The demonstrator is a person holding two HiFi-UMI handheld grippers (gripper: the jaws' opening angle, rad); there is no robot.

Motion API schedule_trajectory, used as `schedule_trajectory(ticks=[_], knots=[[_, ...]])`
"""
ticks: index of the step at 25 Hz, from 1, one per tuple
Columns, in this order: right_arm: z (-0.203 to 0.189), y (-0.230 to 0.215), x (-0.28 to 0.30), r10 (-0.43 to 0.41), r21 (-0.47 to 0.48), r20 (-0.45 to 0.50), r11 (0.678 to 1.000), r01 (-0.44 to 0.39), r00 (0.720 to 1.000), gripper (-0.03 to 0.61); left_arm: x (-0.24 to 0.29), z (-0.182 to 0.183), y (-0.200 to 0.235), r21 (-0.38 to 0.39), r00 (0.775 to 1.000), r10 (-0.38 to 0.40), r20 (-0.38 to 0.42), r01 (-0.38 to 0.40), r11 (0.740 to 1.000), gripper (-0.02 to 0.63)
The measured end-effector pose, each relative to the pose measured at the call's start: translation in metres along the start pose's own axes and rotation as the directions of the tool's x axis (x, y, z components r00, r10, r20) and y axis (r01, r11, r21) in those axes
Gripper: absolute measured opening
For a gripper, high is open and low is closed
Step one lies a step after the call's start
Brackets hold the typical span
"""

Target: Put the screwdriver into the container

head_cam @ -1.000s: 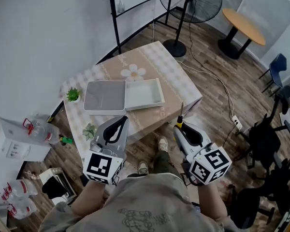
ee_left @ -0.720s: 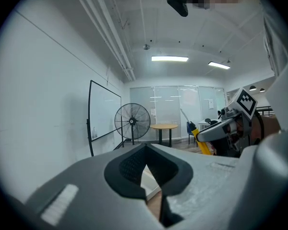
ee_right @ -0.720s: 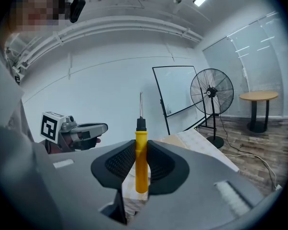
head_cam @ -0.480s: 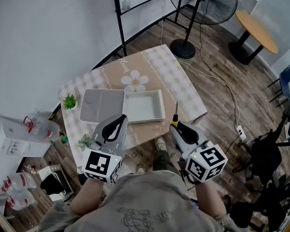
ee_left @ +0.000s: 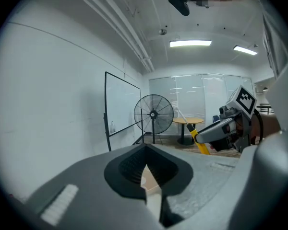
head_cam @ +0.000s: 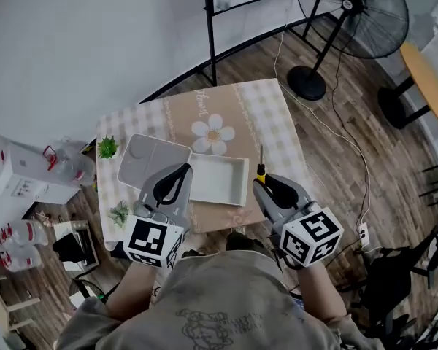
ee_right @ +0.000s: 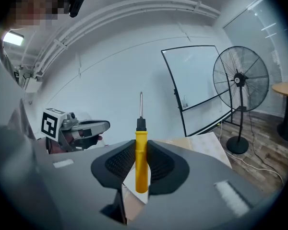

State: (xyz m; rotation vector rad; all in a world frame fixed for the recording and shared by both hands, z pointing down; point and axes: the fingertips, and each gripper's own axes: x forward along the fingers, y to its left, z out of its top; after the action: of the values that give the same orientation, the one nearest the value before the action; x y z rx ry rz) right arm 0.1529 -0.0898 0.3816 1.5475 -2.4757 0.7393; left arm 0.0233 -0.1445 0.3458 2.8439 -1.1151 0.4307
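Slippage is your risk: the right gripper (ee_right: 140, 174) pinches the yellow-handled metal screwdriver (ee_right: 141, 150) upright, just right of the white rectangular open container (head_cam: 217, 197). Tilt carelessly and it drops outside. Your left gripper (ee_left: 145, 175) has its jaws pressed together, empty.

Grey left gripper (head_cam: 182, 169) and right gripper (head_cam: 262, 184) (each with a black-and-white marker cube (head_cam: 152, 243)); grey printed shirt (head_cam: 219, 301).

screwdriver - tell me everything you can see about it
The screwdriver has a yellow, plastic-looking handle, a black collar and a thin metal shaft. The right tongs are shut on the handle, the shaft pointing out past their tips, away from the person. It is held in the air just right of the open white container; nothing else touches it.
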Motion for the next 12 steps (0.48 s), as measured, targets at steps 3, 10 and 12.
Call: schedule_trajectory(ticks=[3, 10, 12], knots=[[0.008, -0.016, 0.017, 0.057, -0.021, -0.025, 0.998, -0.058, 0.998, 0.100, 0.014, -0.001, 0.007, -0.010, 0.998, 0.059, -0.015, -0.059, 0.998, 0.000], [0.015, -0.031, 0.047, 0.149, -0.048, -0.078, 0.987, -0.153, 0.986, 0.100, 0.024, -0.008, 0.023, -0.036, 0.986, 0.158, -0.050, -0.160, 0.986, 0.000], [0.014, -0.030, 0.053, 0.166, -0.052, -0.092, 0.984, -0.171, 0.982, 0.100, 0.024, -0.009, 0.027, -0.036, 0.983, 0.172, -0.058, -0.174, 0.984, 0.000]])
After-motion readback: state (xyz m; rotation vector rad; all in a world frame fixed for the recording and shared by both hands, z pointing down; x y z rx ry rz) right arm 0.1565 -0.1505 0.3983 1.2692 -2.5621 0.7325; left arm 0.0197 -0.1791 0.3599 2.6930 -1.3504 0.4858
